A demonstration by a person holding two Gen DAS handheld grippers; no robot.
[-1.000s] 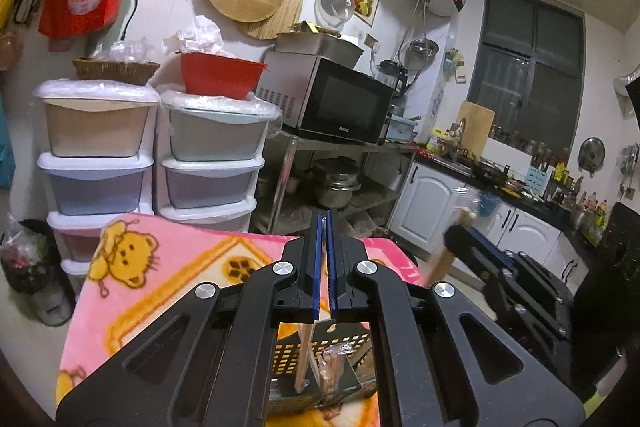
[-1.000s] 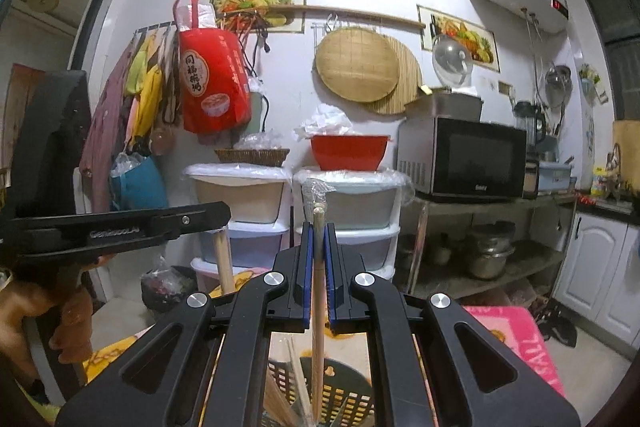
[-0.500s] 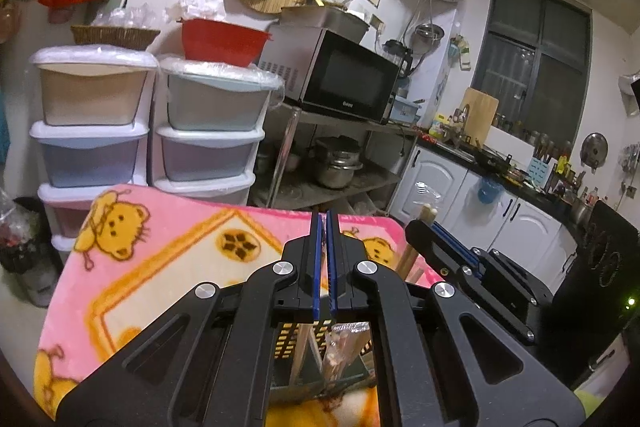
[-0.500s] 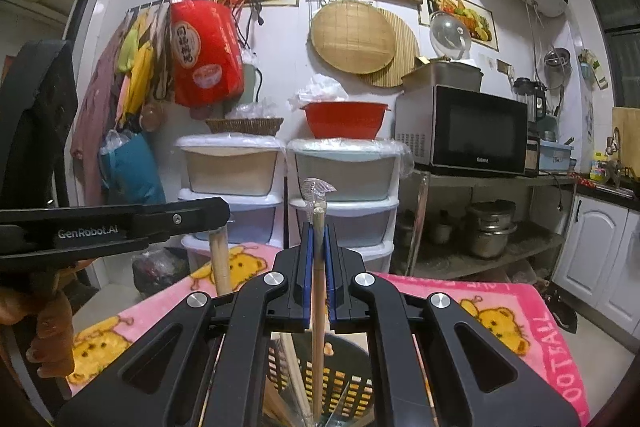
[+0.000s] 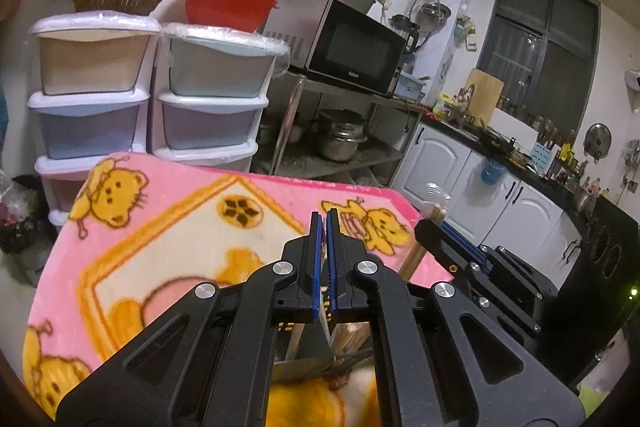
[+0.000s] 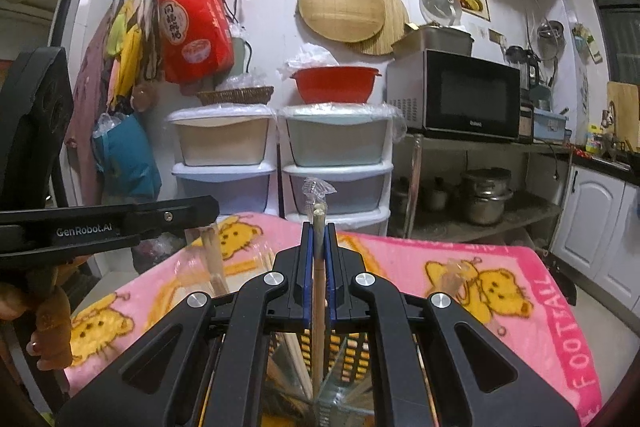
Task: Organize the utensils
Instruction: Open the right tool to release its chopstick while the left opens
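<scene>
Above the utensil basket [image 6: 340, 351], wrapped chopsticks [image 6: 318, 267] are pinched by the right hand-held gripper [image 6: 319, 227]; the left hand-held gripper [image 5: 324, 217] is pressed together.

Pink blanket [image 6: 460, 259] with yellow cartoon bears — red bowl [image 6: 335, 84] on pastel drawers [image 6: 336, 163], black grippers with blue pads [image 6: 306, 267], pale wooden chopsticks [image 6: 318, 291], black-and-yellow basket [image 6: 344, 345].

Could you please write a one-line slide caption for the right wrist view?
Right tongs clamp plastic-wrapped wooden chopsticks upright over a slotted utensil basket on the pink bear blanket.
</scene>
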